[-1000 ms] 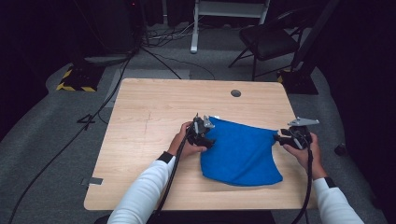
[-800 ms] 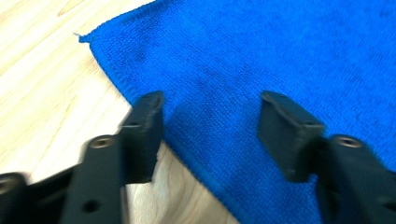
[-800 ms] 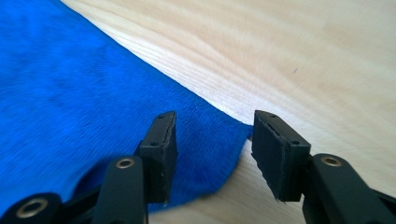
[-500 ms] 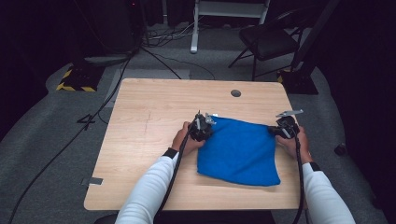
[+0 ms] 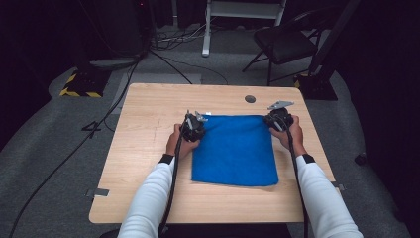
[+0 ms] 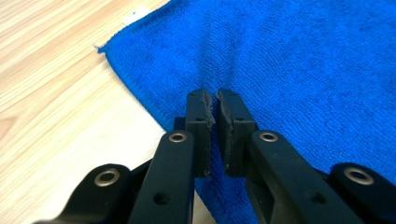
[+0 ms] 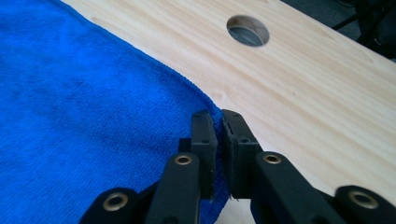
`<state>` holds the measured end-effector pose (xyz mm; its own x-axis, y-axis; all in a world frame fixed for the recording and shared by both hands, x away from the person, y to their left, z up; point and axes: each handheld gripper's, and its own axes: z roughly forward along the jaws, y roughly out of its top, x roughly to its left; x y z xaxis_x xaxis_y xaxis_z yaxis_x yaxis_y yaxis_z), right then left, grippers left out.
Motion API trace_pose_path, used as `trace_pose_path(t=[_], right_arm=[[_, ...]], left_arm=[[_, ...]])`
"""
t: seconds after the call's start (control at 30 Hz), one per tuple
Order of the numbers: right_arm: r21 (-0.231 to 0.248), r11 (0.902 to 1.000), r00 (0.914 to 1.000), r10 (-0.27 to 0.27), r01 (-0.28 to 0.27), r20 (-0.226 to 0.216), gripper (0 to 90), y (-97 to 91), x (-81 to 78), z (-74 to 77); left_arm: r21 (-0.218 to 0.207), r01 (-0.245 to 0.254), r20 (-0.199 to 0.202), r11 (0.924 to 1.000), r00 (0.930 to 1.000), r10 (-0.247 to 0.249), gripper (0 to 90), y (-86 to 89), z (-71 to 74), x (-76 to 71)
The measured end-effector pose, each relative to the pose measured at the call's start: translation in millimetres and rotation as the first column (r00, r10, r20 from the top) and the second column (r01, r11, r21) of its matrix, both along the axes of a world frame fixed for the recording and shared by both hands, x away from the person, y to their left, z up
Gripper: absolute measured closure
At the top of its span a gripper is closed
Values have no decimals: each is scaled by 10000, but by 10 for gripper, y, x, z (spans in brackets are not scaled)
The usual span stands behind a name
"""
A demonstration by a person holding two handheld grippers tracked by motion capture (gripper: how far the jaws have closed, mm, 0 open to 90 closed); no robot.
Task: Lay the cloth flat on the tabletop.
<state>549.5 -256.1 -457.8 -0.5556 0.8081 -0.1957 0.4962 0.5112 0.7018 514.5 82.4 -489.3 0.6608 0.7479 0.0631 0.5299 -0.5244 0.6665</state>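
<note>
A blue cloth (image 5: 233, 151) lies flat as a rectangle on the wooden table (image 5: 148, 114). My left gripper (image 5: 194, 126) is at its far left corner. In the left gripper view the cloth (image 6: 303, 70) passes between the jaws of that gripper (image 6: 215, 100), which have just closed on its edge and eased slightly. My right gripper (image 5: 277, 119) holds the far right corner. In the right gripper view the cloth (image 7: 70, 116) has its corner pinched in that gripper (image 7: 218, 121), whose jaws also just closed and eased a touch.
A round cable hole (image 5: 250, 99) (image 7: 247, 30) sits in the table beyond the right gripper. A small white tag (image 6: 135, 16) sticks out at the cloth's far left corner. Bare wood lies left of the cloth. A chair (image 5: 285, 42) and floor cables stand beyond the table.
Both grippers closed on the cloth's far corners and moved toward the table's far side. The cloth, earlier skewed and rumpled, now lies stretched square and flat.
</note>
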Motion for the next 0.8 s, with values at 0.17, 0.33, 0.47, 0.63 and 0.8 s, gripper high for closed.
trace_pose_path(t=[0.17, 0.33, 0.47, 0.63, 0.8], right_arm=[[-283, 9992, 9996, -296, 295, -8, 662, 166, 170, -75], [295, 9994, 9997, -161, 166, -171, 610, 188, 165, -93], [824, 9961, 9992, 324, -303, -236, 566, 120, 0, -9], [1171, 9841, 9877, 1417, -1333, -663, 487, -39, -425, 16], [895, 9724, 9675, 2251, -2156, -1149, 389, -115, -871, -93]], left_arm=[[269, -382, 102, 9989, 9992, 380, 670, 40, 1, 23], [262, -521, 88, 9983, 9986, 519, 456, 115, 43, -20], [23, 152, 72, 9999, 9999, -152, 346, 141, 103, -187], [361, 1562, -52, 9871, 9877, -1561, 270, 59, 107, -548], [655, 2290, -200, 9712, 9734, -2282, 252, 21, 81, -840]])
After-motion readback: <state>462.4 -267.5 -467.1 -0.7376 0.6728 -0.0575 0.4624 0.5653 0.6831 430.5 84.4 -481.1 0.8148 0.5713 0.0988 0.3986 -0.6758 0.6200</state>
